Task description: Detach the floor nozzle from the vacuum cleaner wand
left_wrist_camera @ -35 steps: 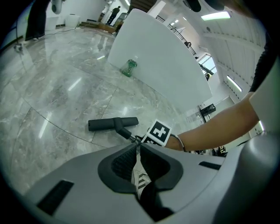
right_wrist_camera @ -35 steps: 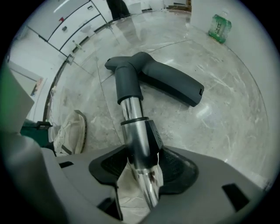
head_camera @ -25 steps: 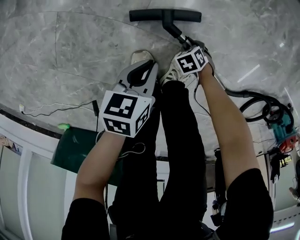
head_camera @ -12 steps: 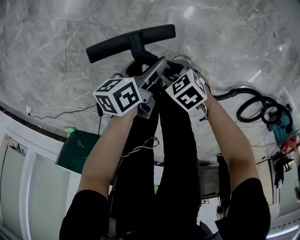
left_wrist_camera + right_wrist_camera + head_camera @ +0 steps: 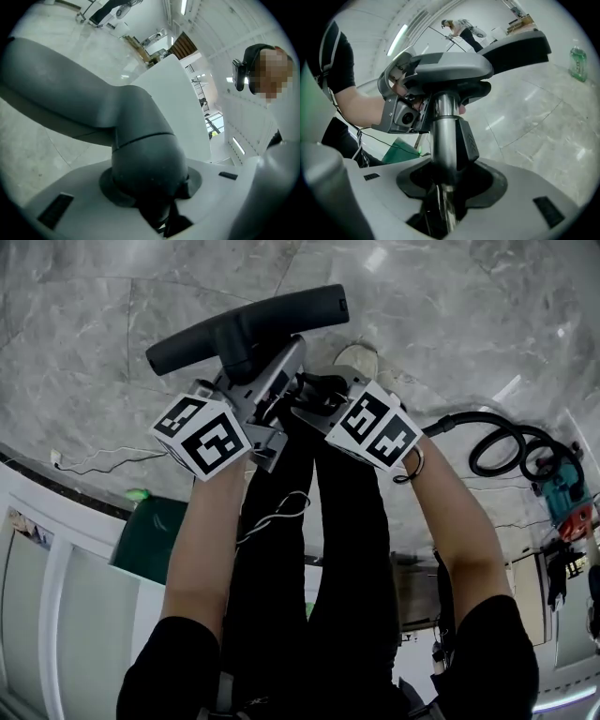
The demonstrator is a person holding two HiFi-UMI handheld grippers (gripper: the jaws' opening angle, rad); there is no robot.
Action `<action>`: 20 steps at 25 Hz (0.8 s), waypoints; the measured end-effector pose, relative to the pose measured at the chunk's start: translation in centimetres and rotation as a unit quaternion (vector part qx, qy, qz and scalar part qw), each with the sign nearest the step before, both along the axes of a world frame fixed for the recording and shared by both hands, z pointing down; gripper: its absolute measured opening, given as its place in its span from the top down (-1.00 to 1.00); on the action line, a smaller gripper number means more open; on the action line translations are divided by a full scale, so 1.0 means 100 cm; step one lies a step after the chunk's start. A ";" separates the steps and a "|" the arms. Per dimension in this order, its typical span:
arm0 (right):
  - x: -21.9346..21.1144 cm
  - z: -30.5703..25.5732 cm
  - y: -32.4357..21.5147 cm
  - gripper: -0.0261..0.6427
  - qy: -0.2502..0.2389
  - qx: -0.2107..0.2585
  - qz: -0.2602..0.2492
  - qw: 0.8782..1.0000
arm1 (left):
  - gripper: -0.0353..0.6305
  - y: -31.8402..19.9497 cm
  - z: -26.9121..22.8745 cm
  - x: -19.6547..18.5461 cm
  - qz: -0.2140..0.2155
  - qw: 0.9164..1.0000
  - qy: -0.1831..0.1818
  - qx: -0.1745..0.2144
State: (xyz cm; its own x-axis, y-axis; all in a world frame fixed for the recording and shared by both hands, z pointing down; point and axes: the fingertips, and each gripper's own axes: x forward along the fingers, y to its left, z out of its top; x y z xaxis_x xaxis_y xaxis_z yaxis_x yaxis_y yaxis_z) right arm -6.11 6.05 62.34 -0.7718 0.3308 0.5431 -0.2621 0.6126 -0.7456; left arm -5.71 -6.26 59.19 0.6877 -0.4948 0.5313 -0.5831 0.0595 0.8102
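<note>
The black floor nozzle (image 5: 281, 315) is off the floor, tilted, in front of my knees. Its dark grey neck (image 5: 140, 159) sits in the hollow between the jaws of my left gripper (image 5: 267, 357), which are closing and touch it on both sides. My right gripper (image 5: 309, 395) is shut on the chrome wand tube (image 5: 443, 136) just behind the black latch collar (image 5: 466, 140). In the right gripper view the nozzle (image 5: 515, 47) lies across the top of the tube, with the left gripper (image 5: 401, 112) beside it.
A black hose (image 5: 506, 451) coils on the marble floor at the right and runs to the orange and teal vacuum body (image 5: 567, 502). A green mat (image 5: 155, 531) and a thin white cable (image 5: 94, 460) lie at the left. My shoe (image 5: 356, 357) is under the nozzle.
The nozzle has come up off the floor toward me with the wand. Both grippers rose, and the left one moved from beside my leg onto the nozzle's neck.
</note>
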 end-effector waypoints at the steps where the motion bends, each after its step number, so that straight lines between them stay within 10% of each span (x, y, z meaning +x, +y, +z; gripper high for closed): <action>1: -0.004 0.000 0.001 0.33 -0.011 -0.003 -0.003 1.000 | 0.54 0.000 -0.001 -0.001 0.002 1.000 -0.002 0.007; 11: -0.040 -0.011 0.024 0.44 -0.094 -0.024 -0.042 0.994 | 0.56 0.003 -0.028 0.002 0.053 0.996 0.003 0.068; 17: -0.046 0.002 0.014 0.61 -0.026 0.048 -0.020 0.998 | 0.58 0.001 -0.021 -0.019 -0.010 0.998 -0.011 0.054; 20: -0.053 -0.008 0.011 0.62 -0.036 0.057 0.007 0.998 | 0.59 -0.001 -0.033 -0.015 0.029 0.997 -0.032 0.068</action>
